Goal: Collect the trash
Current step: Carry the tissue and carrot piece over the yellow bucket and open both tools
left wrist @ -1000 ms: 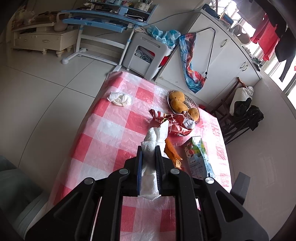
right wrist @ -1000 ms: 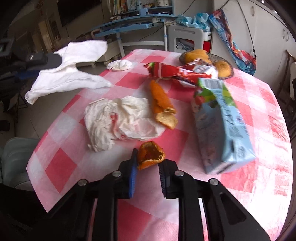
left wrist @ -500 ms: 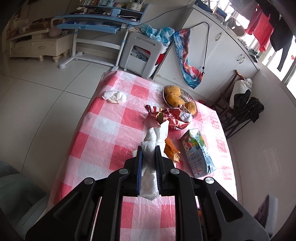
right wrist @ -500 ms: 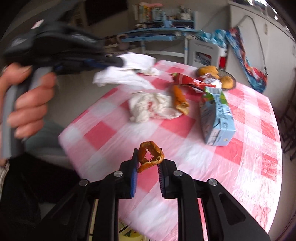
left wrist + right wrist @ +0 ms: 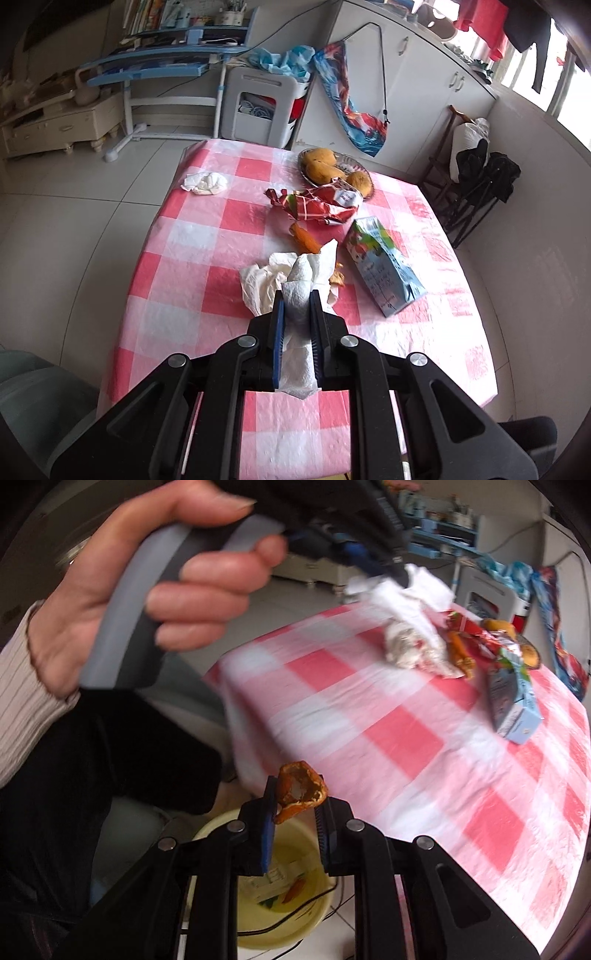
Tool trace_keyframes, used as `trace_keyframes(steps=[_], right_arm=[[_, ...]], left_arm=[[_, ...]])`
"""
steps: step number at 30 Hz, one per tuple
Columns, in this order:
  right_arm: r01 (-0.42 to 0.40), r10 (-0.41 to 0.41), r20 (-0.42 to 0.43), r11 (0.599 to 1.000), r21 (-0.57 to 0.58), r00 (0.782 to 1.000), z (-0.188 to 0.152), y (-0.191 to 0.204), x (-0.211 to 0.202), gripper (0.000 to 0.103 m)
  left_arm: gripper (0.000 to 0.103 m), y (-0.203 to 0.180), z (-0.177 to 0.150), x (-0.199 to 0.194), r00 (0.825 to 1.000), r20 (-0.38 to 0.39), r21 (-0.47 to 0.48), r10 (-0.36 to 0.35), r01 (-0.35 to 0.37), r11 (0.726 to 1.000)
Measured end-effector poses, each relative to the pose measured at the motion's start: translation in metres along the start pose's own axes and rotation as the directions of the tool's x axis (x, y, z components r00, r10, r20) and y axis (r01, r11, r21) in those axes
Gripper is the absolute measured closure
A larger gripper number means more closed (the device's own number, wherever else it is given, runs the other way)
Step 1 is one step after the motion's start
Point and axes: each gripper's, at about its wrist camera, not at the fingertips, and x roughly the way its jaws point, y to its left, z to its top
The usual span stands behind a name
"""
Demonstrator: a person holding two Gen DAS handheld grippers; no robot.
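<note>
My left gripper (image 5: 296,295) is shut on a white tissue (image 5: 301,284), held above the near part of the pink checked table (image 5: 192,236). My right gripper (image 5: 293,794) is shut on a curled orange peel (image 5: 301,784), past the table's near edge and above a yellow bin (image 5: 280,919) on the floor that holds some scraps. On the table lie a crumpled white wrapper (image 5: 262,282), an orange peel strip (image 5: 306,238), a red snack bag (image 5: 317,206), a blue carton (image 5: 384,269) and a small tissue wad (image 5: 205,182). In the right wrist view a hand (image 5: 177,576) grips the left gripper's handle.
A plate of fruit (image 5: 332,171) stands at the table's far side. Beyond it are a white stool-like unit (image 5: 262,107), a blue desk (image 5: 155,62) and white cabinets (image 5: 424,85). A folding chair with dark clothes (image 5: 476,170) stands right of the table. A person's dark clothing (image 5: 92,775) is close on the left.
My right gripper has swung with the peel off the table's near edge to above the yellow bin. The left gripper drifted with the tissue and rolled; the crumpled wrapper now shows under it.
</note>
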Motion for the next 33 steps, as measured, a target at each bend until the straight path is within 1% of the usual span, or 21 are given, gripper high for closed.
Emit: trace_keyframes(steps=[4, 10, 11, 12, 13, 14, 16, 21, 23, 25, 28, 33], right_arm=[[-0.022, 0.021, -0.030, 0.999, -0.044, 0.999, -0.009, 0.017, 0.004, 0.083], [-0.032, 0.027, -0.062, 0.996, -0.082, 0.998, -0.019, 0.033, 0.007, 0.082], [-0.030, 0.025, -0.066, 0.996, -0.083, 0.997, -0.021, 0.035, 0.007, 0.077], [-0.030, 0.025, -0.069, 0.996, -0.082, 0.997, -0.023, 0.035, 0.005, 0.068], [-0.029, 0.023, -0.071, 0.996, -0.083, 0.997, -0.025, 0.036, 0.005, 0.062], [-0.023, 0.017, -0.071, 0.996, -0.085, 0.997, -0.026, 0.037, 0.004, 0.053], [-0.012, 0.006, -0.069, 0.996, -0.089, 0.998, -0.030, 0.041, 0.001, 0.051], [0.037, -0.043, -0.063, 0.996, -0.085, 0.997, -0.039, 0.048, -0.006, 0.039], [0.061, -0.067, -0.064, 0.994, -0.087, 0.996, -0.042, 0.051, -0.005, 0.036], [0.084, -0.091, -0.069, 0.992, -0.095, 0.993, -0.045, 0.054, -0.005, 0.036], [0.111, -0.119, -0.065, 0.988, -0.106, 0.991, -0.051, 0.059, -0.010, 0.032], [0.150, -0.158, -0.067, 0.981, -0.119, 0.985, -0.061, 0.064, -0.017, 0.029]], left_arm=[[0.091, 0.001, -0.026, -0.010, 1.000, -0.018, -0.010, -0.002, 0.002, 1.000], [0.091, 0.004, -0.066, -0.018, 0.998, -0.062, -0.029, 0.005, -0.007, 1.000], [0.091, 0.003, -0.071, -0.020, 0.998, -0.067, -0.031, 0.007, -0.009, 0.999], [0.091, 0.003, -0.079, -0.022, 0.997, -0.073, -0.032, 0.009, -0.011, 0.999], [0.091, 0.002, -0.085, -0.023, 0.997, -0.080, -0.032, 0.011, -0.013, 0.999], [0.091, 0.001, -0.088, -0.024, 0.996, -0.085, -0.030, 0.013, -0.016, 0.999], [0.091, 0.000, -0.098, -0.026, 0.995, -0.098, -0.026, 0.020, -0.022, 0.999], [0.091, -0.006, -0.128, -0.034, 0.991, -0.131, -0.009, 0.027, -0.028, 1.000], [0.091, -0.009, -0.140, -0.038, 0.989, -0.144, 0.003, 0.030, -0.030, 1.000], [0.091, -0.013, -0.152, -0.041, 0.987, -0.159, 0.017, 0.033, -0.031, 0.999], [0.091, -0.018, -0.170, -0.045, 0.982, -0.182, 0.036, 0.041, -0.035, 0.999], [0.091, -0.026, -0.200, -0.050, 0.968, -0.241, 0.073, 0.068, -0.051, 0.996]])
